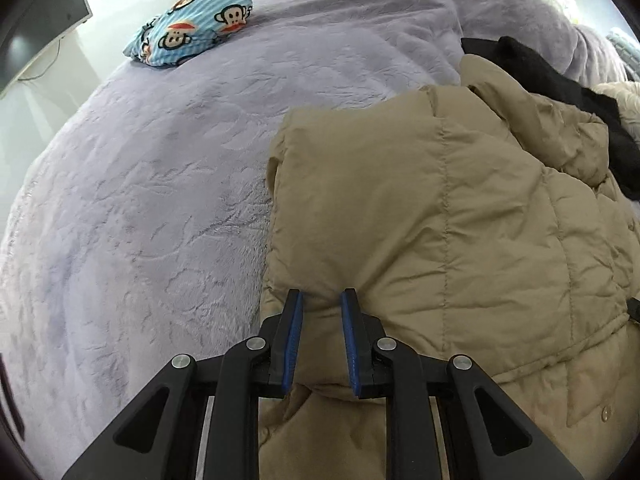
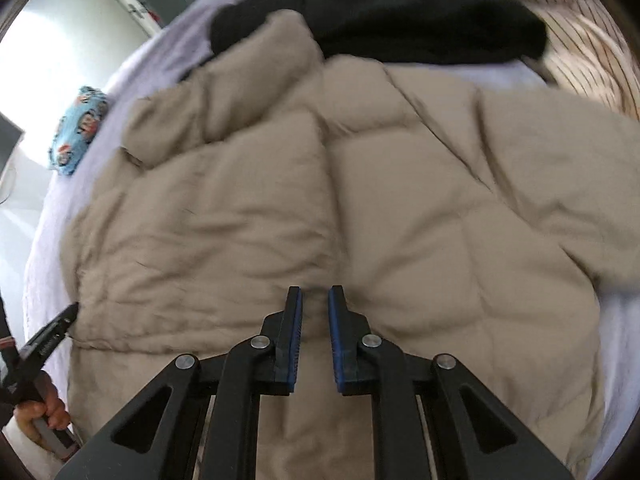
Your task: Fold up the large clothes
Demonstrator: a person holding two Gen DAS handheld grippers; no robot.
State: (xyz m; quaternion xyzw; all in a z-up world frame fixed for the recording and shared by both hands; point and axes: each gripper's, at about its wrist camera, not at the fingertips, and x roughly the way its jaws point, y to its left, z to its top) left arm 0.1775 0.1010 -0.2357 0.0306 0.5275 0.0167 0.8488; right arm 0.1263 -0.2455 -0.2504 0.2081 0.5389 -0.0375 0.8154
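A large tan quilted coat [image 1: 452,220] lies on a lilac bed cover [image 1: 160,200]. It fills the right wrist view [image 2: 360,200], which is blurred. My left gripper [image 1: 321,300] is at the coat's near left edge, its jaws closed on a fold of the tan fabric. It also shows at the left edge of the right wrist view [image 2: 70,314], at the coat's corner. My right gripper [image 2: 315,294] sits over the coat's near middle, jaws close together with a ridge of tan fabric between the pads.
A black garment [image 1: 560,84] lies beyond the coat, also seen in the right wrist view [image 2: 400,12]. A blue monkey-print bundle [image 1: 192,26] sits at the far left of the bed. A woven basket [image 2: 588,48] is at the far right.
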